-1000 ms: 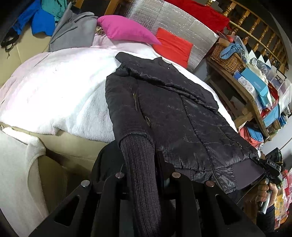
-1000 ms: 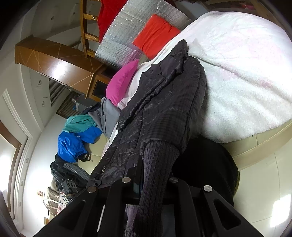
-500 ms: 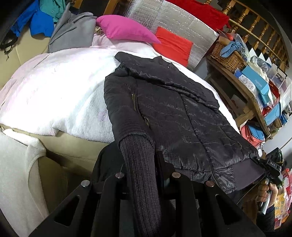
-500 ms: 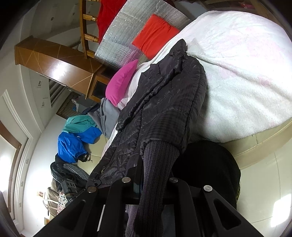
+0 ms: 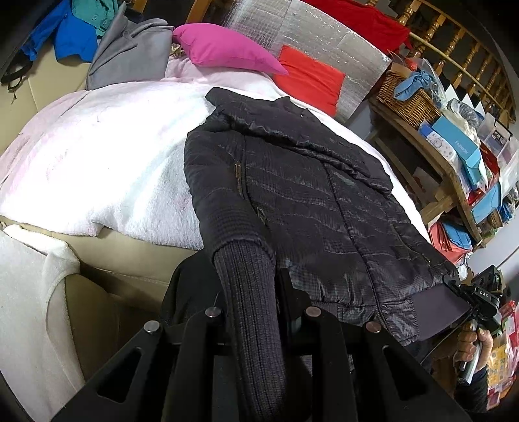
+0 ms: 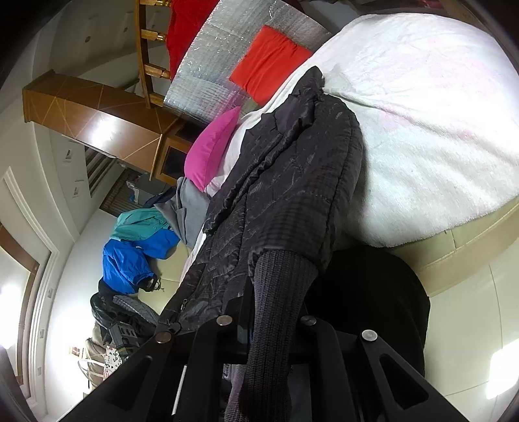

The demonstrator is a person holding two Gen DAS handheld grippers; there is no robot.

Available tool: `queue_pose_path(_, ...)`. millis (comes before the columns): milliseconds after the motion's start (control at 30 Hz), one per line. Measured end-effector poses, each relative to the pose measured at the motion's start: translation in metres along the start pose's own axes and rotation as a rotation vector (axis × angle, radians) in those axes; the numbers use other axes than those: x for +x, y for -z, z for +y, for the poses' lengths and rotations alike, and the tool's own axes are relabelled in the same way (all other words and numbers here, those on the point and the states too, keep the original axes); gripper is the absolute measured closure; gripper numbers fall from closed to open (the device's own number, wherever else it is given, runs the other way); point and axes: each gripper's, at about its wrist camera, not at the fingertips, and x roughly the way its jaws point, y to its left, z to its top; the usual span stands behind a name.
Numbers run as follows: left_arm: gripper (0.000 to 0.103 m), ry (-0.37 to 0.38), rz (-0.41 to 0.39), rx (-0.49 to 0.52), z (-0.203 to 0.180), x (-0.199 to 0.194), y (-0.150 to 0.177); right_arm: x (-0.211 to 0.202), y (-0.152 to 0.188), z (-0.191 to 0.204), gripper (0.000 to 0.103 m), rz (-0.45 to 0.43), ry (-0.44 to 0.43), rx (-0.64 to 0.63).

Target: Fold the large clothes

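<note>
A dark quilted jacket (image 5: 305,194) lies spread on a white fluffy blanket (image 5: 107,162), its collar at the far end. My left gripper (image 5: 256,292) is shut on one ribbed knit cuff (image 5: 249,292) at the near edge of the bed. My right gripper (image 6: 269,302) is shut on the other ribbed cuff (image 6: 275,292); the jacket (image 6: 285,181) runs away from it across the blanket (image 6: 421,130). The right gripper also shows in the left wrist view (image 5: 476,295), at the jacket's hem corner.
A pink pillow (image 5: 223,48), an orange cushion (image 5: 308,78) and a grey garment (image 5: 129,55) lie at the far end. Blue and teal clothes (image 5: 71,29) sit at the far left. A cluttered wooden shelf (image 5: 454,155) with a wicker basket stands on the right.
Both grippers keep hold of the cuffs. The jacket has shifted only slightly; the sleeves are drawn a little tighter toward me.
</note>
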Motion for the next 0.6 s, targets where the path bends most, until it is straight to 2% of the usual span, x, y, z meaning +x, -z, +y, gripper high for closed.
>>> queue_pose_path(600, 0.084, 0.009, -0.008, -0.003, 0.0038, -0.0006, 0.0015, -0.0014, -0.0011, -0.0011, 0.092, -0.001, -0.004, -0.002)
